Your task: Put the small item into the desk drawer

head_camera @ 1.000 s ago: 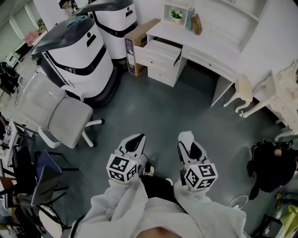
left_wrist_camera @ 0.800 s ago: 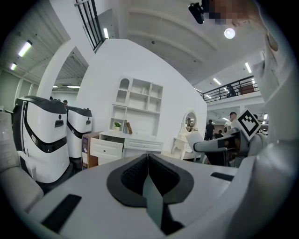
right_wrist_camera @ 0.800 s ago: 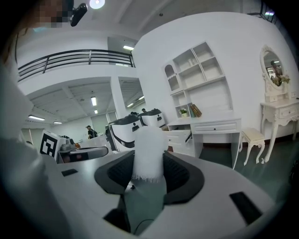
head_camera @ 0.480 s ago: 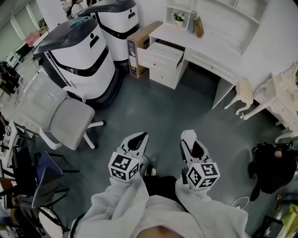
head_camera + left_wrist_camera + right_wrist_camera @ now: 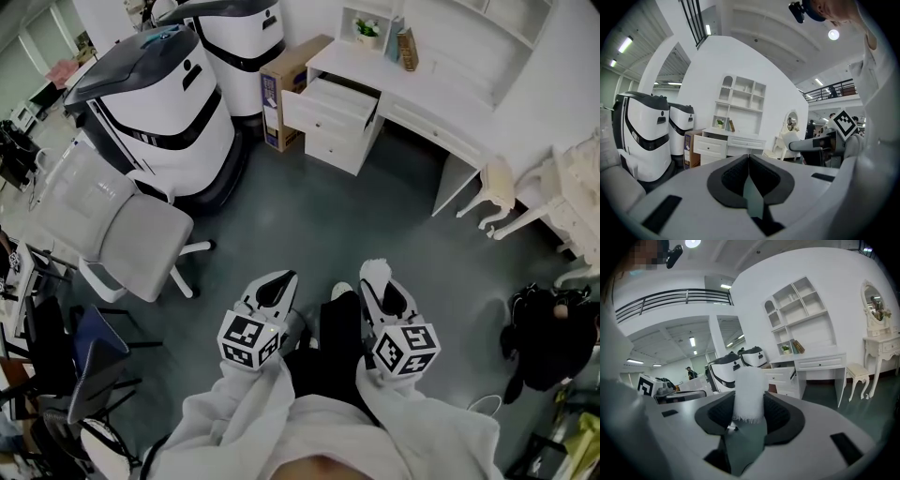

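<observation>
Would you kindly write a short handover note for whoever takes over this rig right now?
Left gripper: shut, nothing in it.
Right gripper: shut on the small white roll, which stands upright between the pads.
Desk drawer: top one, pulled open, across the grey floor ahead.
Done: roll in hand, drawer open.
To do: walk to the desk, lower the roll into the open drawer, release.

White desk (image 5: pixel 441 94) at one o'clock, top drawer (image 5: pixel 328 105) open; at six, right gripper (image 5: pixel 378 287) holds a small white item (image 5: pixel 375 272), left gripper (image 5: pixel 272 289) alongside.
</observation>
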`<state>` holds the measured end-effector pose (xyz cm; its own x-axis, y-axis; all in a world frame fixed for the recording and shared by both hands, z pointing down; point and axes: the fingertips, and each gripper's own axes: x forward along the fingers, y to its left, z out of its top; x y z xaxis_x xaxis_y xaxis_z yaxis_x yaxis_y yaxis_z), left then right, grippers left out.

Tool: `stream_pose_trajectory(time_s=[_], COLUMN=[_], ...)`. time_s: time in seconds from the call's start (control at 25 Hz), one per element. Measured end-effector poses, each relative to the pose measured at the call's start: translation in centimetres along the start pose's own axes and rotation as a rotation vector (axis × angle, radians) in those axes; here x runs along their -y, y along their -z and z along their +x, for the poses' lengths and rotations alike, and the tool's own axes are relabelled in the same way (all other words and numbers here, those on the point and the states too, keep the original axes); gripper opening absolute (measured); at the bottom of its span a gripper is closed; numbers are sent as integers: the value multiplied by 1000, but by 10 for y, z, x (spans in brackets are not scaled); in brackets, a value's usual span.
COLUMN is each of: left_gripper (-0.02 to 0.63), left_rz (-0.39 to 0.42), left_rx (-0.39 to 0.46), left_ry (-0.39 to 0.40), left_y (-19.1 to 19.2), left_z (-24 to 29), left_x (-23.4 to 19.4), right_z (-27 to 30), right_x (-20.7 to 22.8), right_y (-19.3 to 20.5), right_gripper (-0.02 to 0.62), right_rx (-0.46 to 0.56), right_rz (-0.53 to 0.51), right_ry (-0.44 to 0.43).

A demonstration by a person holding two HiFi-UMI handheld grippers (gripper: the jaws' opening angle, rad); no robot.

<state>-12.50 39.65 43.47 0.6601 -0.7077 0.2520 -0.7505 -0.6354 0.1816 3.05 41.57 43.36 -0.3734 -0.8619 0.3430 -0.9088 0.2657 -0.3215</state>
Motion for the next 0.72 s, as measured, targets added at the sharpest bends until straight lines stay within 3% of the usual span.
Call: stream_pose_trajectory(time_s=[0.36,0.72], left_gripper=[17,17], left_rz=[-4,-6], left_rx=[-1,9], left_ry=[-41,-65], left_y=[-19,-53], left_z=[38,110], left_x=[-34,-71], right_z=[49,109], right_x=[24,67], right_y=[-26,-70], right_gripper=[189,189], right_rx=[-18,-33], right_rz=[5,-6], right_ry=[-17,-32])
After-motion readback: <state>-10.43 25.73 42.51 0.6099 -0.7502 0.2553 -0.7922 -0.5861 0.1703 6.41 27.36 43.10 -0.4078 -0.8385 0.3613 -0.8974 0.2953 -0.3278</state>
